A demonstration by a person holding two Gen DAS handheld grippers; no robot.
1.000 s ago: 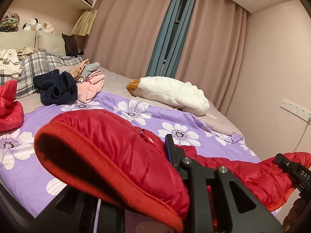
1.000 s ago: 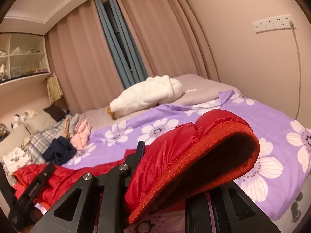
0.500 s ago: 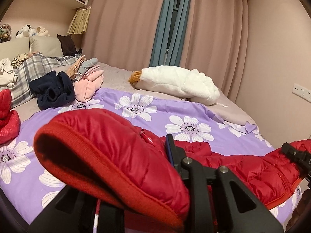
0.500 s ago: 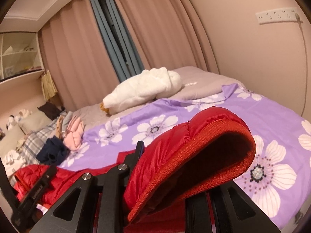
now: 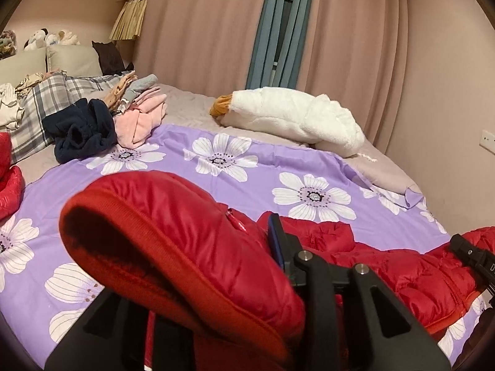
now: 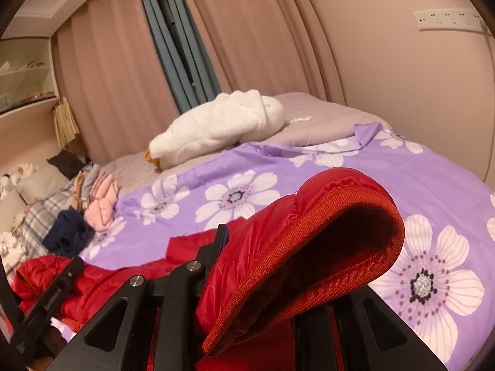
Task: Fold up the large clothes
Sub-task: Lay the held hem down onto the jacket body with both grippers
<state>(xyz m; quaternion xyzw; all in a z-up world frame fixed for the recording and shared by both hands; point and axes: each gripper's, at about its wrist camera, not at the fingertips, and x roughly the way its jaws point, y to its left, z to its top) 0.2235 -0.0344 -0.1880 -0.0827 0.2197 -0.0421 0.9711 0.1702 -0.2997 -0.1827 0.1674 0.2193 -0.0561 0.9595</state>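
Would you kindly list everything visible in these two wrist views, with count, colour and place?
Puffer jacket: one, red, spread over the near part of the bed, an end raised in each gripper.
Bedsheet: one, purple with white flowers, covering the bed.
Plush toy: one, white with an orange end, at the far side by the curtains.
Clothes pile: navy, pink, grey and plaid pieces, far left.
Second red garment: one, at the left edge.
Curtains: dusty pink, with a blue-grey strip.
Wall sockets: one white strip, right wall.
Left gripper: black, jaws shut on the jacket.
Right gripper: black, jaws shut on the jacket.
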